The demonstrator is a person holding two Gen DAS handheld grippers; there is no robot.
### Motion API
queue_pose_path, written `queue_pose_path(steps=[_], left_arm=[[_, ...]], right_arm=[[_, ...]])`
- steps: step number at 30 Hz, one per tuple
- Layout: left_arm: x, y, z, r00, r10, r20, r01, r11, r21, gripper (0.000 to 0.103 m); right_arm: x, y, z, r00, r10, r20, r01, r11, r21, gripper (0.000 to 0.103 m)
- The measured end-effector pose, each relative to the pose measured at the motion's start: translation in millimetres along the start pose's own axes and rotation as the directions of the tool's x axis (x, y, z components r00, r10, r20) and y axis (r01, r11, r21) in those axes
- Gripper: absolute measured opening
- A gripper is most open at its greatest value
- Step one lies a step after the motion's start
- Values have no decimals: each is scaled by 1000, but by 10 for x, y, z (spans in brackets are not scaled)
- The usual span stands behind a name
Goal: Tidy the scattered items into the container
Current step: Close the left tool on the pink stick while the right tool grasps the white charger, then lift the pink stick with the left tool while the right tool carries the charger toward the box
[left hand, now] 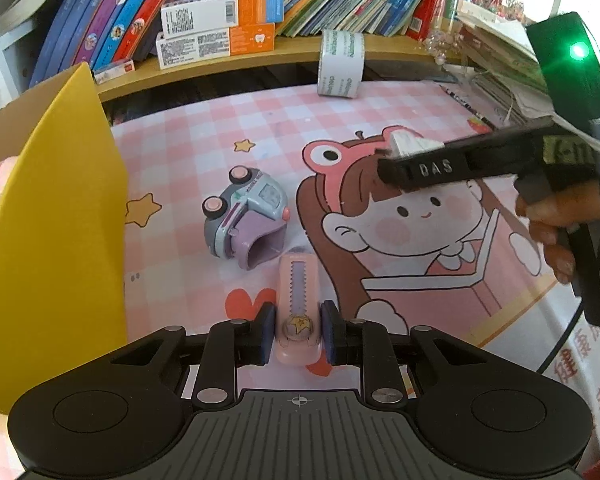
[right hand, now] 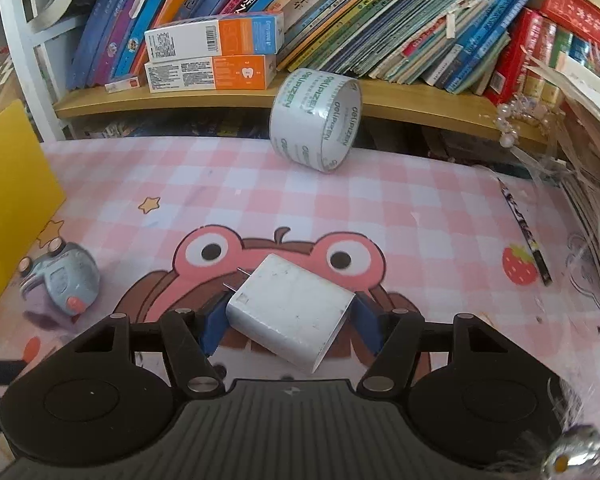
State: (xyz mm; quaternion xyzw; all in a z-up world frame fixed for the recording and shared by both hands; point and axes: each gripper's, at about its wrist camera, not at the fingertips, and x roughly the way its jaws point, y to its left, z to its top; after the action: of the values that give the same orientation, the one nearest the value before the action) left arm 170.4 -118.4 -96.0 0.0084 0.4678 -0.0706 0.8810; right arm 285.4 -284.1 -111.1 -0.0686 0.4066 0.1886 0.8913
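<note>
The left gripper [left hand: 298, 332] has its jaws clamped on a pale pink utility knife [left hand: 298, 300] with a serrated slider and a star button, lying on the worktop [left hand: 260, 128]. The right gripper [right hand: 290, 322] has its jaws around a scuffed white plug adapter [right hand: 290, 312], the pads touching its sides. Beyond lie a grey-lilac toy car [left hand: 246, 216], on its side, the yellow container [left hand: 56, 232] and a tape roll [right hand: 316, 120].

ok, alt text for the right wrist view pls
The right tongs close around a white charger plug on a pink checked cartoon mat. A toy car lies at left beside a yellow box wall, and a tape roll leans against the bookshelf behind.
</note>
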Motion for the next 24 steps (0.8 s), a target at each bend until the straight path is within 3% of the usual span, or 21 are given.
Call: queue_pose_path(steps=[24], left_arm=[[-752,-84,-72,988,-48,149,45,999,28,23]], right_arm=[[-1021,163,-505,1000,-13,13,13,1000,9,62]])
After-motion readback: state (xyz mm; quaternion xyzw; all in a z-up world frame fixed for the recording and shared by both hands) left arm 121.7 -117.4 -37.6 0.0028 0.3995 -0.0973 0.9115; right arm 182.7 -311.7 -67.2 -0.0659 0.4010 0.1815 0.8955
